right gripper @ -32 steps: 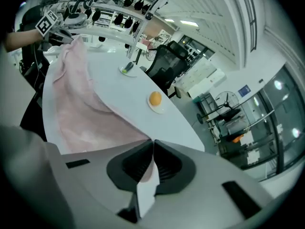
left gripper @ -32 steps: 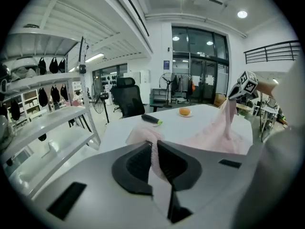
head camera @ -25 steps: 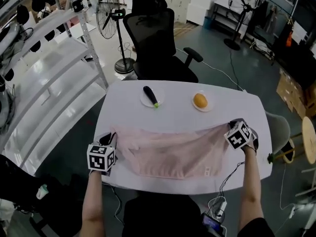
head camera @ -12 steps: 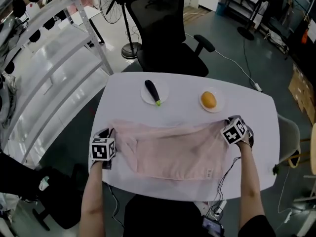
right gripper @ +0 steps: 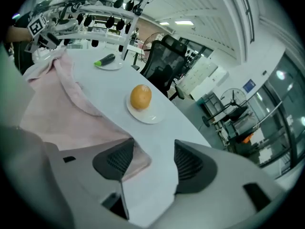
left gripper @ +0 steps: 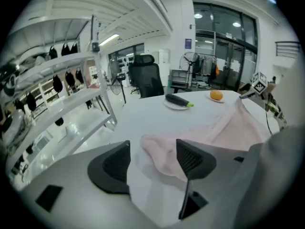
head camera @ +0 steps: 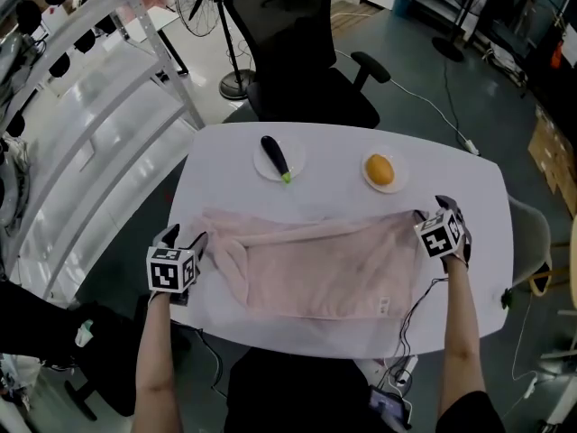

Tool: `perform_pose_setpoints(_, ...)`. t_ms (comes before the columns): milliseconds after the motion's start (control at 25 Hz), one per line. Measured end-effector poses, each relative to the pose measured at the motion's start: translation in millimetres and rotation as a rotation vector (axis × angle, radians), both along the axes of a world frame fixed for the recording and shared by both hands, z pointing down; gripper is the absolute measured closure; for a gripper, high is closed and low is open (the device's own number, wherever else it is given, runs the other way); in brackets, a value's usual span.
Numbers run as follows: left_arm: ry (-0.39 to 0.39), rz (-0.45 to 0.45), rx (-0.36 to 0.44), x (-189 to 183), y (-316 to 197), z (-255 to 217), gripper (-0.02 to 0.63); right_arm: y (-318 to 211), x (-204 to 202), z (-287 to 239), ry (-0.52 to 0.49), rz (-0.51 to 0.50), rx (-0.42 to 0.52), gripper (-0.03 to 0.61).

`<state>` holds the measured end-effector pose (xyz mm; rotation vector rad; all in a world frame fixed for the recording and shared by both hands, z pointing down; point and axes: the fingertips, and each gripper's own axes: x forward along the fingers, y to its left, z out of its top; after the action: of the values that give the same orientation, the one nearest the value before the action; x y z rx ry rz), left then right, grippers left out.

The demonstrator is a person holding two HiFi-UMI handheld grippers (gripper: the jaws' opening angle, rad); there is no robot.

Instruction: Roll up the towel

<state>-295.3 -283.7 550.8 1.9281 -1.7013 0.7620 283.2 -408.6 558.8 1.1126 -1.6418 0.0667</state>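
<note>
now our jaws have just opened: left gripper (left gripper: 152,159) and right gripper (right gripper: 151,160) each straddle a loose towel (head camera: 315,264) corner on the table (head camera: 334,147); a plate (head camera: 296,156) holds an eggplant (head camera: 274,156), a second plate (head camera: 368,182) an orange (head camera: 380,169).

The towel (head camera: 325,264) lies across the table's (head camera: 343,165) near half, and behind it sit the eggplant (head camera: 275,156) left and orange (head camera: 380,170) right, with the chair (head camera: 302,52) beyond.
</note>
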Motion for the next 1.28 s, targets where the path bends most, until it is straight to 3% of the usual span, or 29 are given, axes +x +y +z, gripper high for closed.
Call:
perform_pose_setpoints(200,-0.113,0.363,0.011,62,-2,-29,0.288,36,-8,-35,0.003,-0.057,0.044,0.295)
perform_pose_setpoints(360,-0.224,0.681,-0.062,107,12,-16,0.288,77,-3,-54,0.012,-0.085,0.081,0.296)
perform_pose_setpoints(480,-0.317,0.838,-0.125,123,24,-3,0.292,114,4,-63,-0.011,-0.082,0.085,0.298)
perform_pose_setpoints(640,-0.415,0.959,-0.15,136,26,12,0.358,182,-2,-39,-0.05,-0.146,-0.02,0.298)
perform_pose_setpoints(840,-0.475,1.076,-0.223,143,30,28,0.348,255,-15,17,-0.049,-0.226,-0.193,0.298)
perform_pose_setpoints(1120,-0.614,1.204,-0.29,141,37,49,0.352,288,-25,62,0.049,-0.387,-0.324,0.345)
perform_pose_setpoints(1280,-0.672,1.216,-0.291,140,34,57,0.429,291,-32,75,0.076,-0.475,-0.38,0.367)
